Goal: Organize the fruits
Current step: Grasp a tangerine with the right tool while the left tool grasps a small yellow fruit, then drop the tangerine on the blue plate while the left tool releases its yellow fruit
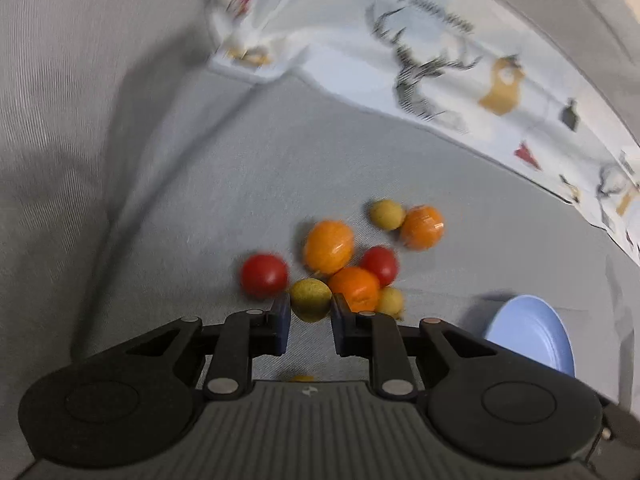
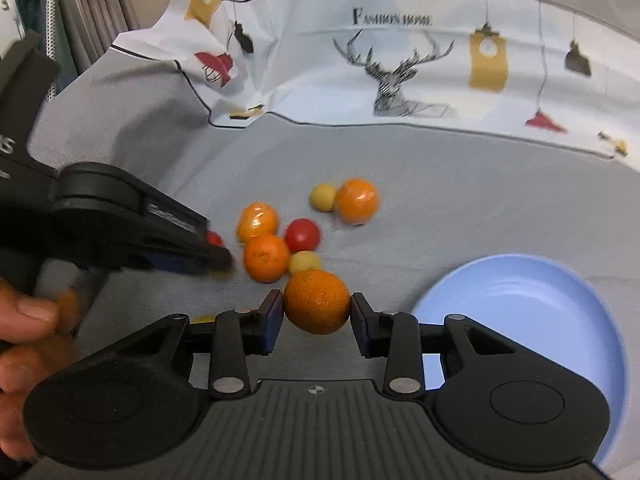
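Note:
Several small fruits lie in a loose cluster on grey fabric: oranges (image 1: pixel 328 246), red ones (image 1: pixel 264 276) and yellow-green ones (image 1: pixel 386 214). My left gripper (image 1: pixel 310 305) is shut on a yellow-green fruit (image 1: pixel 310 296) at the near edge of the cluster, both blue pads against its sides. In the right wrist view my right gripper (image 2: pixel 317 313) is shut on an orange (image 2: pixel 317 300), just in front of the cluster (image 2: pixel 266 258). The left gripper (image 2: pixel 218 260) reaches in there from the left, its tip blurred.
A light blue plate (image 2: pixel 520 304) sits on the fabric to the right of the fruits, also seen as the plate (image 1: pixel 532 336) in the left wrist view. A white printed cloth (image 2: pixel 400 76) with a deer lies behind. A hand (image 2: pixel 28 320) holds the left gripper.

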